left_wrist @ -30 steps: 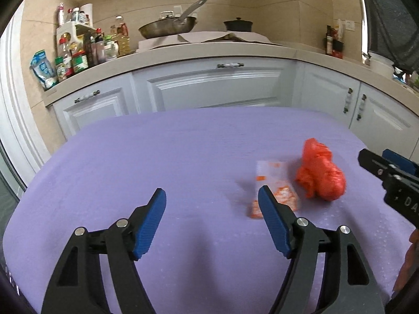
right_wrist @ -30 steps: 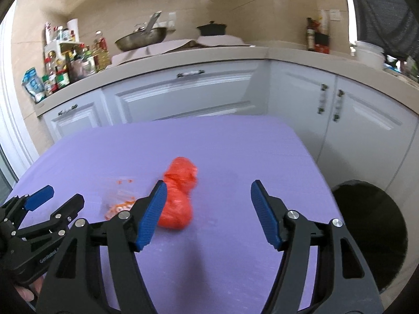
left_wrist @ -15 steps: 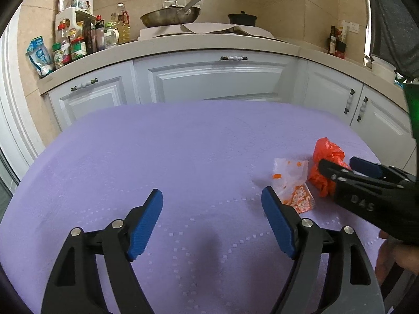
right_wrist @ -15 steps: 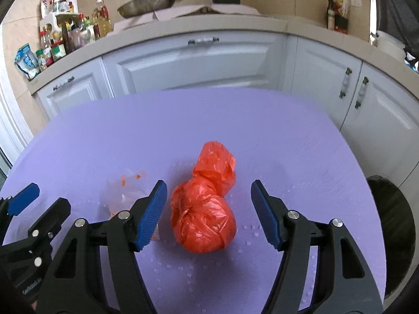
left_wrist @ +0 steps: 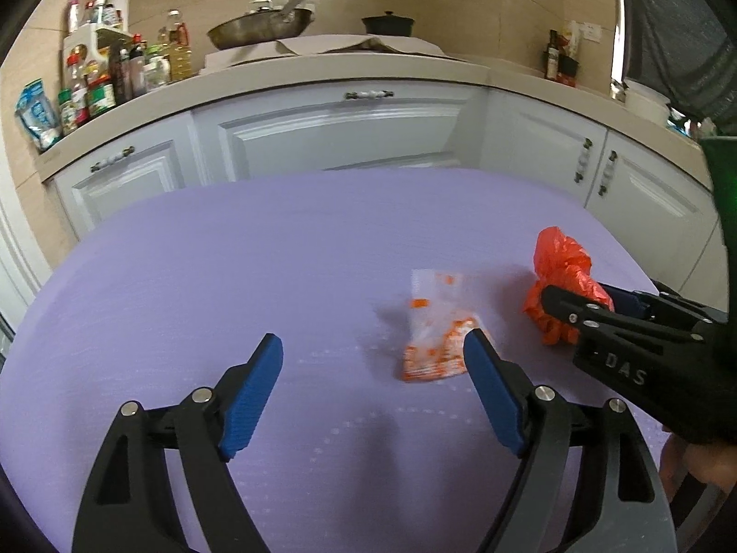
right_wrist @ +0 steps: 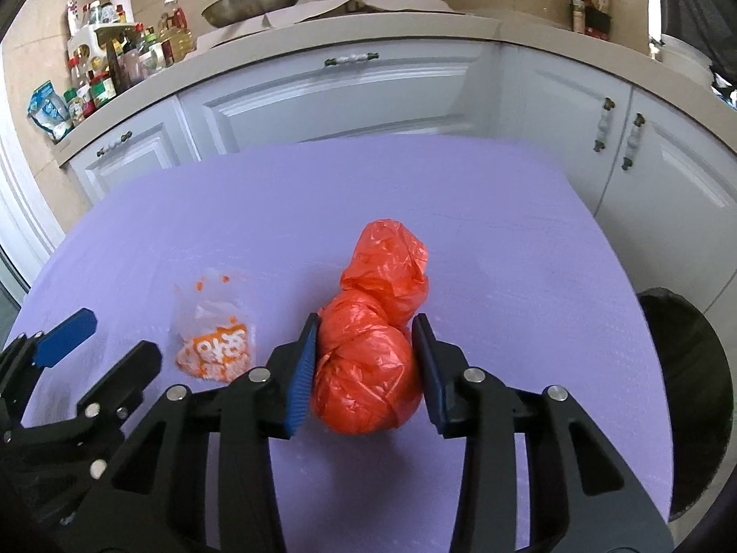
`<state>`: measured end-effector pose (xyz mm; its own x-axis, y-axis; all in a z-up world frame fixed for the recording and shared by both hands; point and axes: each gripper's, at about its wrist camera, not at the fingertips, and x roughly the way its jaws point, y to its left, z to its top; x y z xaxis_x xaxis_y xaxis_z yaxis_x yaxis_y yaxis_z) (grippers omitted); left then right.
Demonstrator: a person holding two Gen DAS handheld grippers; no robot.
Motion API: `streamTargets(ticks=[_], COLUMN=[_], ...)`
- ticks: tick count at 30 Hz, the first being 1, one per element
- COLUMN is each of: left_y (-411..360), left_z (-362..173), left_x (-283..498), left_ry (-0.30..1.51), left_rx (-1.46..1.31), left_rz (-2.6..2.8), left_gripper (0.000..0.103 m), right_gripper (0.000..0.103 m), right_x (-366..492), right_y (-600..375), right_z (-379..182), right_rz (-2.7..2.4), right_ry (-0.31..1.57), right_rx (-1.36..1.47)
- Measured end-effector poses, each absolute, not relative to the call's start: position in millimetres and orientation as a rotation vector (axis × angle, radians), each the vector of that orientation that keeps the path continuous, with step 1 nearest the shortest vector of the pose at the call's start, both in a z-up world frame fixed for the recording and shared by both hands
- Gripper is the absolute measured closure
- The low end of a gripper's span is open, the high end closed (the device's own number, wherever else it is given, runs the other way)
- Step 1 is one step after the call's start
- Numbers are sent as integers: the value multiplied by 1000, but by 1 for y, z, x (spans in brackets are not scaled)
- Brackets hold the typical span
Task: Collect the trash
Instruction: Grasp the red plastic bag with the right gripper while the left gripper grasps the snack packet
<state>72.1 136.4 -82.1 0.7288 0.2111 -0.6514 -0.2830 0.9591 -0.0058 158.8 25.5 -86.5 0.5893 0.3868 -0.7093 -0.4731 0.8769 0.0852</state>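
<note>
Purple cloth covers the table (right_wrist: 460, 212), set before white kitchen cabinets (right_wrist: 350, 92). On it lies a knotted orange plastic bag (right_wrist: 368, 368), its round bulk between the closing jaws of the right gripper (right_wrist: 366, 364), both blue pads pressing its sides. Just beside the bag lies a clear wrapper with orange print (left_wrist: 435, 332), flat on the cloth. The left gripper (left_wrist: 373, 391) hovers near the wrapper, its jaws spread wide and opening, with nothing between them. A dark round bin (right_wrist: 686, 391) stands off the table's right edge.
</note>
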Motion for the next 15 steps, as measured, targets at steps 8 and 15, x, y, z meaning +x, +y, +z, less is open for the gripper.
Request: streamTargets(ticks=[8, 15], left_y=[121, 121], left_z=[-86, -95], left_x=[96, 113], left_ry=[727, 784], left_rx=[-84, -108], left_rz=[249, 225], left_gripper=[25, 58], right_gripper=[64, 64], right_x=[156, 157], right_y=[-8, -24], right_z=[-82, -83], right_rz=[462, 451], right_ry=[775, 776], right_rx=[-94, -72])
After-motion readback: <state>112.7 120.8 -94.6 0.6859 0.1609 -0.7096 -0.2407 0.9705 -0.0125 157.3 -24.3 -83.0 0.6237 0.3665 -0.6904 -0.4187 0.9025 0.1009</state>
